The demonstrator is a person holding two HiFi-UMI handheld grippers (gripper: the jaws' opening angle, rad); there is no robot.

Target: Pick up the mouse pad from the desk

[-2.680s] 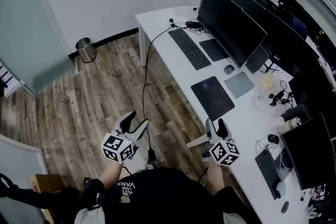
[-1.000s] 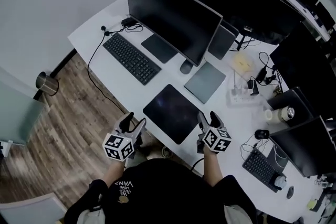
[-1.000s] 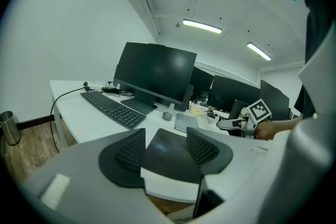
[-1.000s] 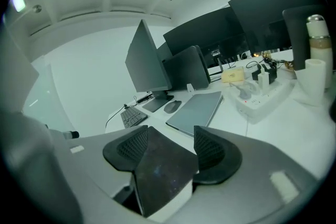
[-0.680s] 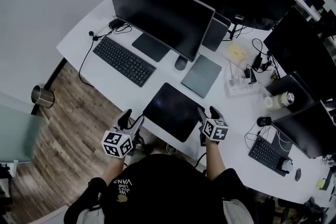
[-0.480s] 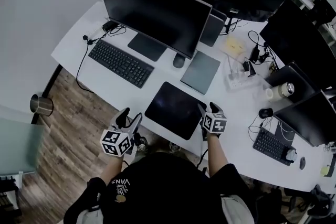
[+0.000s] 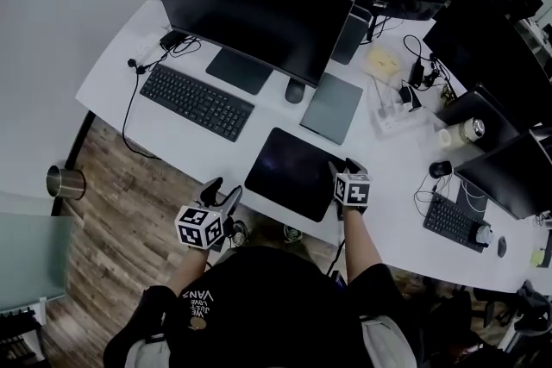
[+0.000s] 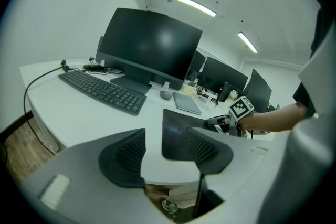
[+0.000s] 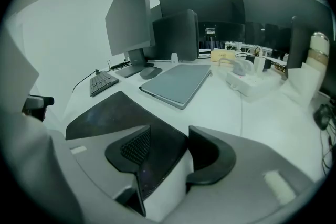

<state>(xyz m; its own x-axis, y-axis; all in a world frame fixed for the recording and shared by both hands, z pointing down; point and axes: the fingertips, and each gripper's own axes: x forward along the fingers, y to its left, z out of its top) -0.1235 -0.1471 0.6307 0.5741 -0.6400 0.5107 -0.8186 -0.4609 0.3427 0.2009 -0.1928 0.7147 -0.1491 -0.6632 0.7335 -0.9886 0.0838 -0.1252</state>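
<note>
The dark mouse pad (image 7: 293, 172) lies flat on the white desk (image 7: 388, 211) near its front edge, also seen in the left gripper view (image 8: 173, 131) and the right gripper view (image 9: 105, 113). My right gripper (image 7: 343, 167) is down at the pad's right corner. Its jaws (image 9: 169, 144) have just been closing and stand open astride that corner, one pad over the mat, the other past its edge. My left gripper (image 7: 222, 192) hangs off the desk's front edge left of the pad. It (image 8: 164, 149) is open and holds nothing.
Behind the pad stand a wide monitor (image 7: 250, 9), a black keyboard (image 7: 197, 102), a mouse (image 7: 295, 90) and a grey slab (image 7: 332, 108). A white power strip (image 7: 392, 118), a can (image 7: 470, 131) and a second keyboard (image 7: 453, 221) sit to the right. A metal bin (image 7: 63, 182) stands on the floor.
Both grippers have come down toward the desk. The right one has sunk onto the pad's right corner and its jaws have narrowed a little. The left has dropped by the desk edge.
</note>
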